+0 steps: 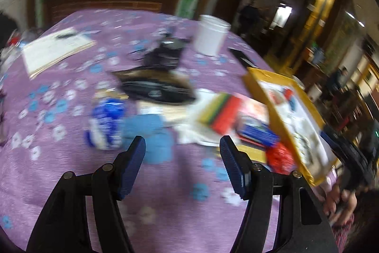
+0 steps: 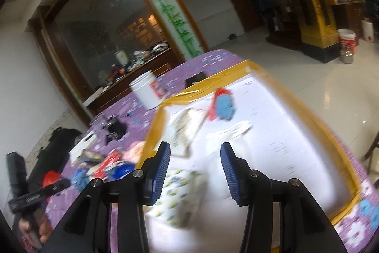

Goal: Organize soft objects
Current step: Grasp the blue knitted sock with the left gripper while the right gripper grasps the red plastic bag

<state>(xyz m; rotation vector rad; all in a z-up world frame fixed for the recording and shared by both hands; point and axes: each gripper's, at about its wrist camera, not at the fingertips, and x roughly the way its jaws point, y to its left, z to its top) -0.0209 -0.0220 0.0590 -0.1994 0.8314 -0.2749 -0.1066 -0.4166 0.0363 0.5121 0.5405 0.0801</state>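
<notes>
Left gripper (image 1: pixel 182 148): jaws apart, nothing between them, over the purple tablecloth (image 1: pixel 59 170). Blue cloth (image 1: pixel 151 134) lies just past its tips at 12 o'clock, blue-white packet (image 1: pixel 106 122) at 10 (motion blur, details soft).

Right gripper (image 2: pixel 195 155): jaws parted, clear of the printed cloth (image 2: pixel 180 193) lying under them inside the yellow-taped tray (image 2: pixel 161 120).

Printed cloth looks limp, light, non-slip; I'd pinch a raised fold near its edge. Long axis roughly 12-to-6 in the right view; no clear front.
</notes>
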